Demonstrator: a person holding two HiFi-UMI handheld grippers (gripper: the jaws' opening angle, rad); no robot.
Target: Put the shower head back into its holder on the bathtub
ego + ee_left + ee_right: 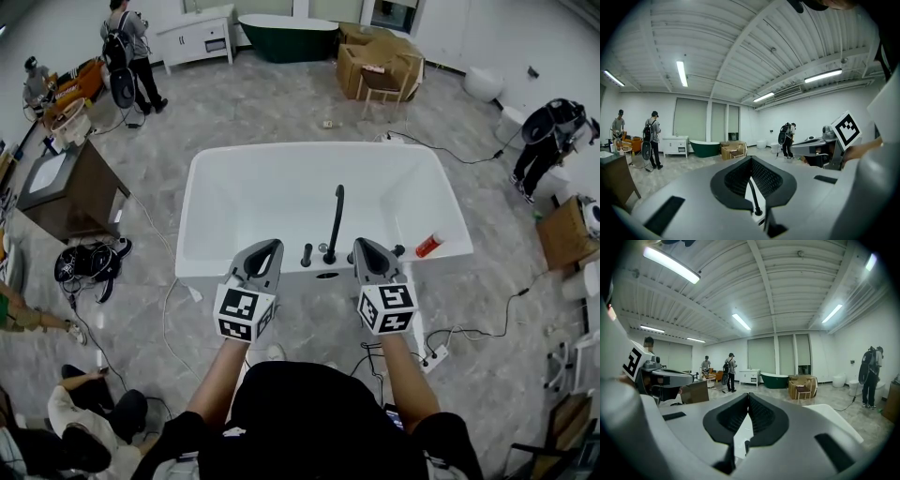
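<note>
Two claws, both pressed together and pinching nothing: left gripper (269,247) and right gripper (362,246), side by side over the near rim of the white bathtub (234,187), pointing across it roughly level. No loose shower head to be found in the basin or along the rim.

Closest candidate: a slim black upright piece (335,220) on the near rim, rooted in a round base, rising and arching out over the basin. Could be the shower head already seated in its holder, could equally be the spout; cannot tell from these views. Lies ahead of and between the two claws, nearer the right one, just inward of its tip. Shows through the gap under the left claw's shut tips as a thin curved rod.

Beside it on the rim, nearer the left gripper, a short black stub (307,255). Further right, a smaller black knob (398,249) and a red bottle (428,246) lying on the rim.

Judged so: task either finished or not yet begun, with neither claw carrying anything. Long axis of the upright piece close to vertical, so probably calls for a level, sideways approach by the right gripper, jaws spread first.
</note>
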